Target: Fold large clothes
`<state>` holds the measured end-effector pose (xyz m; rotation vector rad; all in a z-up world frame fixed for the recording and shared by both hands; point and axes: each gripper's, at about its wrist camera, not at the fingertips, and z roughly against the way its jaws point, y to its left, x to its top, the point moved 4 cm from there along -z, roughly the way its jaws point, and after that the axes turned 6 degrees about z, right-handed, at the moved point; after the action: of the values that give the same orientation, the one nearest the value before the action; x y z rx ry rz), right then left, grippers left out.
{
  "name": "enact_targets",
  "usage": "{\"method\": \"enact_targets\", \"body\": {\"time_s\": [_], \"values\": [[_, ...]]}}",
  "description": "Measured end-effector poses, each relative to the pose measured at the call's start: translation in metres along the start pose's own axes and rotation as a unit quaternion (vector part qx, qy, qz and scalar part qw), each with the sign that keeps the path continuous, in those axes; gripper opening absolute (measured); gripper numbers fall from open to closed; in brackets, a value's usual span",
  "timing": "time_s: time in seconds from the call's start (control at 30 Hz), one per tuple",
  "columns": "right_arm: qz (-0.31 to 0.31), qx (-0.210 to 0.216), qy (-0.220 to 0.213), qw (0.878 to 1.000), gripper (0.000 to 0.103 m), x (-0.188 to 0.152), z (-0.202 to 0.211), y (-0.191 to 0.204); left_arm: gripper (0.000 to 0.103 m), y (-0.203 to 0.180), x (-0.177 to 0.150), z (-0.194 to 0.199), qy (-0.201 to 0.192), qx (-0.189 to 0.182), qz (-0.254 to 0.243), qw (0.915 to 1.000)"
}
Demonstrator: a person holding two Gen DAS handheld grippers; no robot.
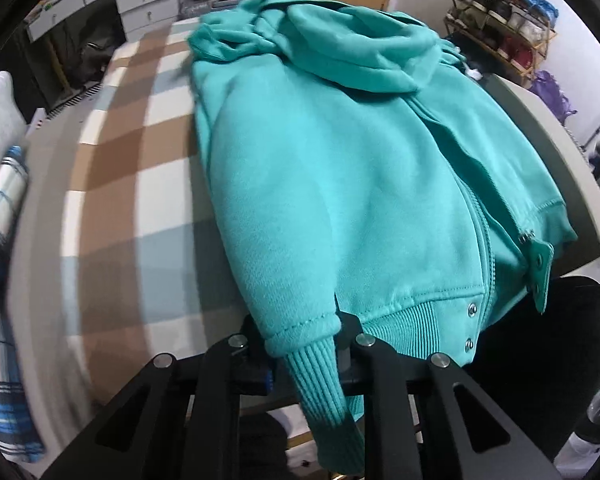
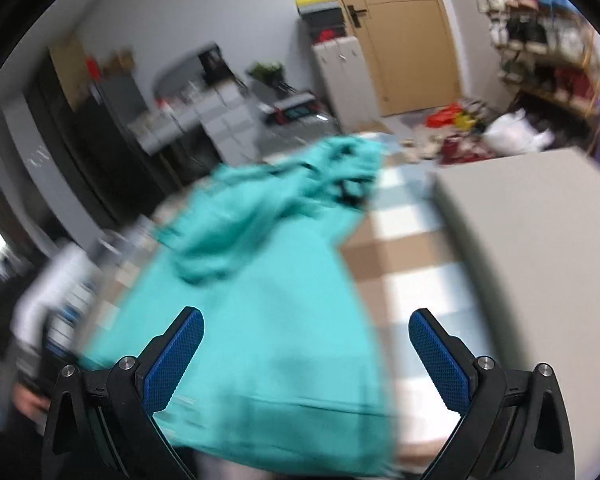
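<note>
While the left claw (image 1: 306, 354) clamps the hoodie's (image 1: 340, 184) cuff (image 1: 320, 384), bring the released right claw (image 2: 306, 360) squarely onto the hem.

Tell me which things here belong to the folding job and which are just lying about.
For the job: teal hoodie; its sleeve cuff, pinched in the left claw; open right claw.
Lying about: shoe rack, drawer unit, door.

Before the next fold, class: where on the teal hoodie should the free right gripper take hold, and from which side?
Grip the ribbed hem of the teal hoodie, probably at its near edge, coming from the table's near side. That band is thick and overhangs the edge, so fingers can close over it. The right gripper is open above it; the left gripper already pinches the sleeve cuff.
</note>
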<state>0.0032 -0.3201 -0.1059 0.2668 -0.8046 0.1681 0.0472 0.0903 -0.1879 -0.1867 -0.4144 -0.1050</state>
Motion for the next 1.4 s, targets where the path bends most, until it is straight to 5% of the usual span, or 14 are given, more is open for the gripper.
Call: {"method": "enact_targets", "body": {"time_s": [0.1,0.3,0.43,0.53,0.6,0.63,0.77,0.8,0.87,1.1,1.13,1.2,1.27,1.4], "values": [[-0.002,-0.025,0.091,0.995,0.103,-0.027,-0.025,-0.015,0.016,0.011,0.0,0.008,-0.015,-0.009,0.019,0.9997],[-0.079,0.09,0.199,0.973,0.103,-0.082,-0.067,-0.019,0.04,0.0,-0.009,0.003,0.017,-0.048,0.039,0.9979],[-0.103,0.123,0.18,0.971,0.098,-0.082,-0.068,-0.018,0.054,-0.008,-0.011,-0.001,0.038,-0.073,0.04,0.9958],[-0.103,0.141,0.192,0.966,0.08,-0.082,-0.074,-0.01,0.054,-0.01,-0.012,-0.011,0.048,-0.073,0.046,0.9951],[-0.096,0.162,0.206,0.96,0.048,-0.08,-0.074,0.003,0.054,-0.012,-0.013,-0.012,0.046,-0.078,0.046,0.9948],[-0.099,0.184,0.206,0.956,0.044,-0.078,-0.07,0.009,0.054,-0.014,-0.013,-0.011,0.047,-0.083,0.041,0.9946],[-0.111,0.302,0.12,0.939,0.045,-0.059,-0.039,0.026,0.054,-0.016,-0.01,-0.006,0.042,-0.099,0.038,0.9935],[-0.119,0.314,0.105,0.936,0.06,-0.059,-0.037,0.026,0.054,-0.014,-0.009,-0.006,0.044,-0.106,0.044,0.9925],[-0.127,0.292,0.122,0.94,0.072,-0.065,-0.047,0.023,0.054,-0.011,-0.009,-0.008,0.048,-0.114,0.052,0.991],[-0.167,0.243,0.174,0.939,0.071,-0.085,-0.076,0.002,0.054,-0.01,-0.01,-0.012,0.059,-0.11,0.052,0.9909],[-0.161,0.244,0.176,0.94,0.069,-0.084,-0.077,0.005,0.054,-0.011,-0.01,-0.011,0.058,-0.103,0.044,0.992],[-0.106,0.194,0.186,0.958,0.037,-0.082,-0.076,0.014,0.054,-0.012,-0.012,-0.009,0.051,-0.096,0.039,0.9933],[-0.084,0.188,0.18,0.962,0.025,-0.077,-0.073,0.023,0.03,-0.01,-0.013,-0.007,0.042,-0.086,0.038,0.9947],[-0.071,0.191,0.136,0.97,0.016,-0.065,-0.053,0.027,0.008,-0.001,-0.015,0.0,0.039,-0.081,0.057,0.9943]]}}
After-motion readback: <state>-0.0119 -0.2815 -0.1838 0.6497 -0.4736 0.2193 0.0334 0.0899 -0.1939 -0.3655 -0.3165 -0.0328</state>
